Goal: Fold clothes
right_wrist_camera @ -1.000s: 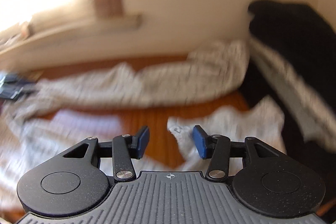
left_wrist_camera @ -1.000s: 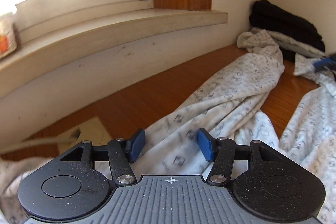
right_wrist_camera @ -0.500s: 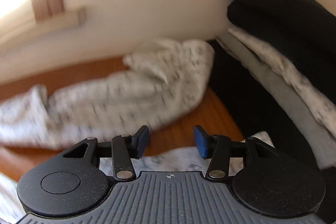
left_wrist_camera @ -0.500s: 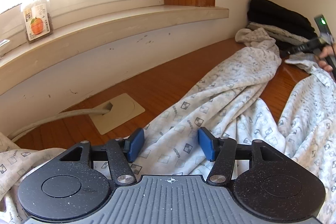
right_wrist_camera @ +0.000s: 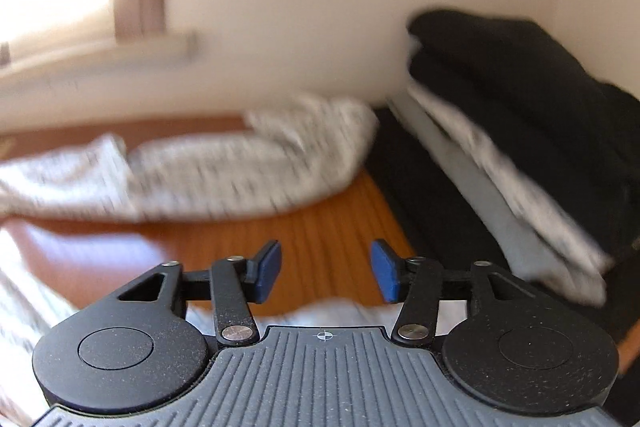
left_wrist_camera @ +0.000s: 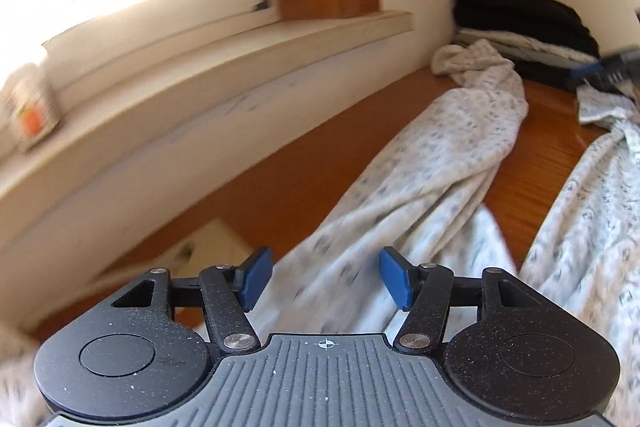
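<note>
My left gripper (left_wrist_camera: 325,279) half-open, nothing gripped, hovering above patterned garment (left_wrist_camera: 432,163) stretching ahead. My right gripper (right_wrist_camera: 325,271) jaws opening, empty; garment crumpled ahead-left, edge beneath.

a printed garment (left_wrist_camera: 436,163) lies stretched across the wooden table (left_wrist_camera: 288,187), running toward the far corner. there a stack of folded clothes (left_wrist_camera: 520,23) sits against the wall. a window sill (left_wrist_camera: 208,67) runs along the table's left side, with a small carton (left_wrist_camera: 32,107) on it.
</note>
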